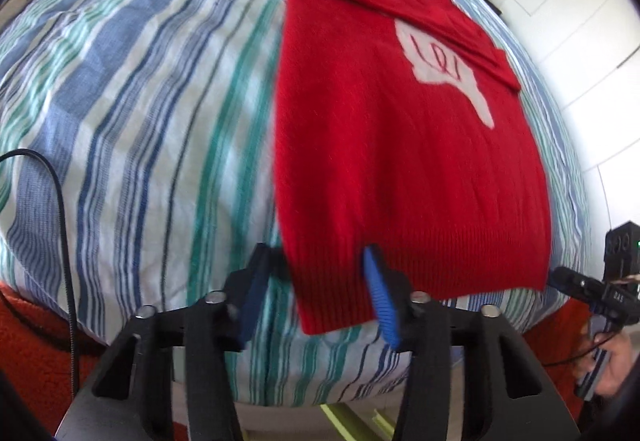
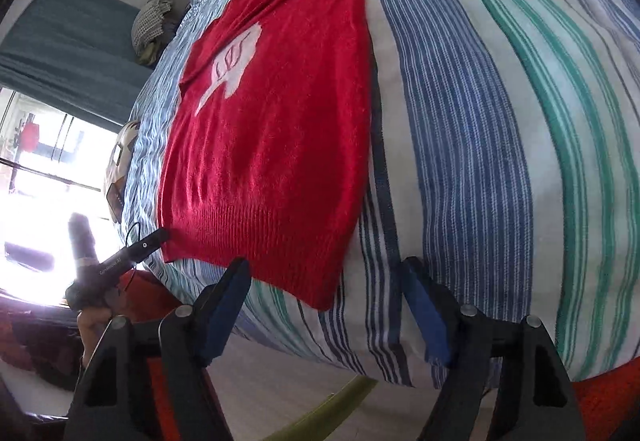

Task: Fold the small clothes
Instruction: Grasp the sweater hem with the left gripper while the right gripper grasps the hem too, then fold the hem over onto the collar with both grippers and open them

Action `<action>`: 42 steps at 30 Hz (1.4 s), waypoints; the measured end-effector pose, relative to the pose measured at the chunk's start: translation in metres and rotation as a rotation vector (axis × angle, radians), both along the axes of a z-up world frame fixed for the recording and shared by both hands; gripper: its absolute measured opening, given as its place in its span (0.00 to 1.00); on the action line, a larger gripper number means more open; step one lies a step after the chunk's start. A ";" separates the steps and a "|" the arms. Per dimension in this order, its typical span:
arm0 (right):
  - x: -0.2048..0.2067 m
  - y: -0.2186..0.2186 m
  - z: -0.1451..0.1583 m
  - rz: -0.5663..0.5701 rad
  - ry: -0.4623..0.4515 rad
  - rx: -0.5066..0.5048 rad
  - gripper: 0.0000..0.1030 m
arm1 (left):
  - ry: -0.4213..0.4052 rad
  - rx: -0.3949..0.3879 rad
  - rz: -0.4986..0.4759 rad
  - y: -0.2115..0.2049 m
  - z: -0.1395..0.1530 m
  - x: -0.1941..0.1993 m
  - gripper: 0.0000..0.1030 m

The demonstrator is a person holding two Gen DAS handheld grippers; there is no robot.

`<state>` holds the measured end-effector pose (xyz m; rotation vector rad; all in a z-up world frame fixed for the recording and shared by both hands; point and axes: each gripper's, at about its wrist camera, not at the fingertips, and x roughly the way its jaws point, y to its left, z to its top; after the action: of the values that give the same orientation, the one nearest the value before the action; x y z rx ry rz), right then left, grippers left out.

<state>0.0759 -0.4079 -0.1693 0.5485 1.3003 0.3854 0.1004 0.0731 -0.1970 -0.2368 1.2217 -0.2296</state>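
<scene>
Your left tongs (image 1: 320, 291) straddle the red sweater (image 1: 400, 169) hem's left corner, half-closed (not pinching); right tongs (image 2: 326, 307) gape at the opposite corner.

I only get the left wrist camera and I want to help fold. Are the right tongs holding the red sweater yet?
Observer: No. In the right wrist view the right tongs are open. The near corner of the red sweater shows between their fingers, unpinched.
Operator: Is anything else over there past the sweater?
Observer: Yes, a checkered cloth bundle sits near the far edge of the bed.
Operator: Why is it so bright on that side?
Observer: There is a bright window below a teal curtain, beyond the bed.
</scene>
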 end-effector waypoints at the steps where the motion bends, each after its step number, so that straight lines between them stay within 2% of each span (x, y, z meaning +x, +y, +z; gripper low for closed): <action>1: 0.001 0.004 -0.001 0.002 -0.006 0.010 0.66 | 0.016 0.020 -0.009 -0.004 -0.003 0.000 0.20; 2: 0.006 0.008 -0.003 0.017 -0.006 0.026 0.55 | 0.034 0.019 -0.021 -0.007 -0.006 0.001 0.06; 3: 0.009 0.014 -0.005 0.049 0.002 0.028 0.18 | 0.046 0.018 -0.018 -0.008 -0.006 0.001 0.05; 4: 0.011 0.017 -0.004 0.068 0.006 0.010 0.05 | 0.040 0.027 -0.011 -0.009 -0.004 0.000 0.04; 7: 0.010 0.015 0.011 0.050 -0.033 -0.003 0.04 | 0.024 0.005 0.001 -0.007 0.011 -0.005 0.03; 11: 0.015 0.005 0.044 -0.010 -0.133 0.053 0.04 | -0.012 -0.181 0.025 0.008 0.047 0.008 0.03; 13: 0.030 0.001 0.057 -0.039 -0.190 0.072 0.04 | -0.065 -0.246 0.036 0.013 0.070 0.033 0.03; 15: 0.062 -0.003 0.069 -0.080 -0.246 0.081 0.04 | -0.102 -0.281 0.062 0.016 0.087 0.069 0.03; 17: 0.093 -0.007 0.074 -0.121 -0.272 0.078 0.04 | -0.133 -0.290 0.088 0.018 0.096 0.108 0.03; 19: 0.136 -0.010 0.077 -0.156 -0.272 0.078 0.04 | -0.122 -0.294 0.119 0.017 0.099 0.156 0.03; 22: 0.204 -0.008 0.078 -0.179 -0.271 0.052 0.04 | -0.101 -0.265 0.152 0.011 0.098 0.221 0.03; 25: 0.261 0.000 0.081 -0.181 -0.286 0.009 0.04 | -0.103 -0.199 0.160 -0.002 0.094 0.276 0.03; 30: 0.330 0.003 0.060 -0.182 -0.283 -0.053 0.04 | -0.092 -0.066 0.174 -0.017 0.073 0.339 0.04; 32: 0.350 -0.001 0.044 -0.220 -0.270 -0.034 0.05 | -0.088 -0.017 0.186 -0.020 0.063 0.362 0.11; 33: 0.356 -0.003 0.036 -0.238 -0.266 -0.014 0.06 | -0.081 0.000 0.197 -0.021 0.058 0.372 0.19; 34: 0.362 -0.007 0.029 -0.268 -0.262 -0.010 0.09 | -0.071 0.040 0.221 -0.019 0.053 0.381 0.38; 36: 0.365 -0.015 0.023 -0.313 -0.260 -0.045 0.23 | -0.080 0.078 0.266 -0.008 0.052 0.387 0.56; 37: 0.364 -0.020 0.027 -0.332 -0.276 -0.067 0.33 | -0.097 0.080 0.282 0.000 0.054 0.385 0.58; 39: 0.358 -0.025 0.041 -0.318 -0.335 -0.116 0.34 | -0.131 0.070 0.282 0.013 0.060 0.371 0.58; 42: 0.342 -0.006 0.066 -0.156 -0.444 -0.209 0.34 | -0.211 0.108 0.260 0.018 0.073 0.335 0.61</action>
<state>0.4181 -0.4138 -0.1029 0.3583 0.8512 0.2213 0.4352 0.0909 -0.1245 -0.2676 0.9798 0.0367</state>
